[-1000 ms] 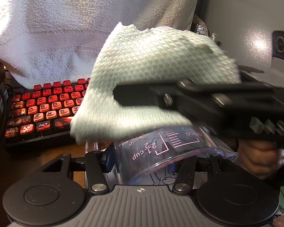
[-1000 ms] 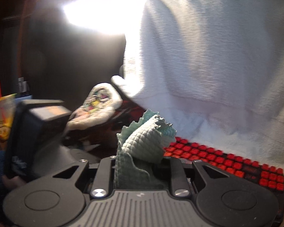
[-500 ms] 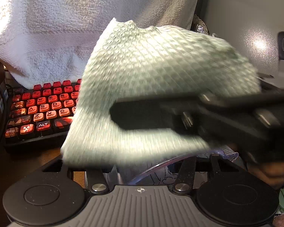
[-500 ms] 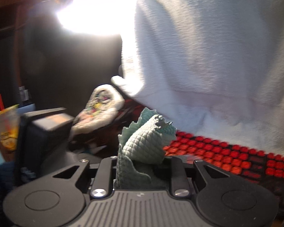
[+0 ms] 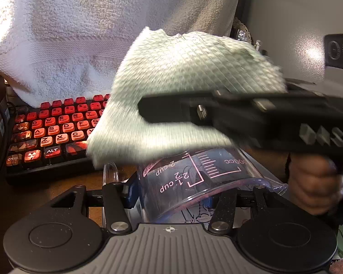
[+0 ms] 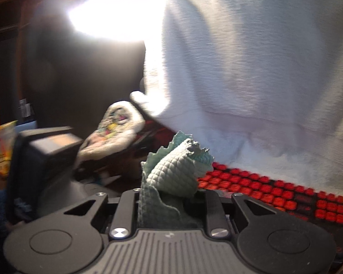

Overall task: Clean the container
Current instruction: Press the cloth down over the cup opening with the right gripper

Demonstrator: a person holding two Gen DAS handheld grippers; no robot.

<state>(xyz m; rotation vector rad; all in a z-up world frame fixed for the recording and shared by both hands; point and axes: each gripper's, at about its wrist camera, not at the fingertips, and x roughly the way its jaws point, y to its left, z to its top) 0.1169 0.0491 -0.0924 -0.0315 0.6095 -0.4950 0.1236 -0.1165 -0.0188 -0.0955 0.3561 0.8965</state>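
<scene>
A clear measuring cup [image 5: 194, 178] with pink markings lies on its side in my left gripper [image 5: 183, 191], whose jaws are shut on it. Just above the cup, my right gripper [image 5: 153, 111] reaches in from the right, shut on a pale green waffle cloth [image 5: 183, 73] that hangs over the cup's upper side. Whether cloth and cup touch is hidden. In the right wrist view the cloth [image 6: 173, 175] bunches up out of the shut right gripper [image 6: 169, 196]. The left gripper's black body [image 6: 48, 155] shows there at the left.
A keyboard [image 5: 52, 132] with red keys lies on the wooden desk behind, under a draped white towel [image 5: 80, 34]. A grey appliance [image 5: 297, 34] stands at the right. A person's hand [image 5: 315, 182] holds the right gripper. A drink cup [image 6: 0, 150] and a fluffy item [image 6: 114, 127] are at the far left.
The right gripper dipped the cloth over the cup half a second ago, then lifted it back, so the cup's markings show again. The left gripper and cup stayed still.
</scene>
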